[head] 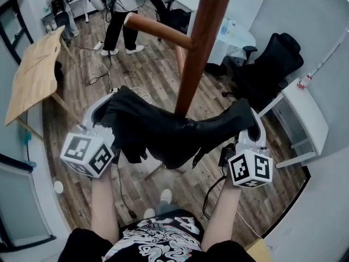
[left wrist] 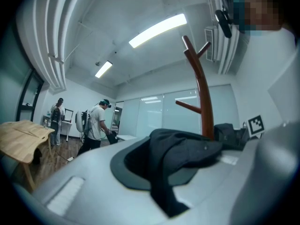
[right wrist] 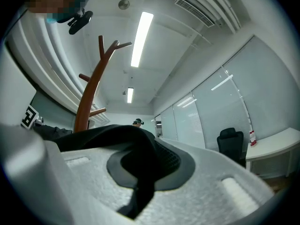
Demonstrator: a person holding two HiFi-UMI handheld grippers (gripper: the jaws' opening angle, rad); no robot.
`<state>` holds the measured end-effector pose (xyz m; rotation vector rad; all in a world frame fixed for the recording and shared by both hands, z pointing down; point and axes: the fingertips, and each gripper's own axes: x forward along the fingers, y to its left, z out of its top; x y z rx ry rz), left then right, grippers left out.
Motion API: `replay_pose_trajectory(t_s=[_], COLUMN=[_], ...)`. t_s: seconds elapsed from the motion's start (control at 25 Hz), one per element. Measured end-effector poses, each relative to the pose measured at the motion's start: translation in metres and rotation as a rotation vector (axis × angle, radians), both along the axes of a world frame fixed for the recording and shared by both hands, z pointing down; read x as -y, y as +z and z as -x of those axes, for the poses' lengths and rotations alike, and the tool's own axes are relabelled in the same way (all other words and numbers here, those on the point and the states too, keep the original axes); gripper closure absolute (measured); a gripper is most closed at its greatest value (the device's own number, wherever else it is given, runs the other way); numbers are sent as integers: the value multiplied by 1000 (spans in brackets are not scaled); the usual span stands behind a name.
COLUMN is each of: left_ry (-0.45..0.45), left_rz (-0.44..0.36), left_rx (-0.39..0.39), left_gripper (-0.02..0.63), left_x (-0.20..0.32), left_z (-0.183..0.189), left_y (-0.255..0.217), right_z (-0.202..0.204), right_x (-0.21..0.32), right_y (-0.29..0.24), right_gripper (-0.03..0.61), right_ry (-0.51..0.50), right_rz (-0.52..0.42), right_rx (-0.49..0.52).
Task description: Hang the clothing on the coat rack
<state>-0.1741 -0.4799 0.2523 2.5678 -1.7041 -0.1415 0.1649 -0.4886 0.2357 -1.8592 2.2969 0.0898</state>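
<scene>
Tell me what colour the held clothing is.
Black; the clothing shows best in the head view.

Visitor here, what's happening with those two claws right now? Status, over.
Both left gripper and right gripper shut on black garment. Garment stretched between them, close by coat rack, not hung yet. Nothing else in the way.

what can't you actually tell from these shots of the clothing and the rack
- Head view: top of the coat rack is cut off by the upper edge; its lower pole is behind the black garment.
- Gripper views: cloth hides the pinch point in the left tool and right tool.
- All views: folds hide the garment's kind and any hanging loop.
</scene>
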Motion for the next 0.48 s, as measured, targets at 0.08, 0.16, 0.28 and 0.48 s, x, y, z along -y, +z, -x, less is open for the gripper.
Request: replay_pose_trajectory(t_s=[0.08,0.16,0.28,0.48], left_ry=[-6,-10,-9,11], left_rz=[26,66,121,192], left_rx=[23,37,46,105], left_gripper=[597,597,597,597], left_x=[5,10,16,20], left_z=[0,0,1,-9], left_y=[13,31,58,98], right_z=[4,9,19,40], right_x=[10,19,31,36], right_y=[13,31,60,106], right_gripper=[563,563,563,563], right_ry=[-3,-6,-22,-45], right_rz=[27,67,122,212], right_rx=[-8,-12,-12,-56])
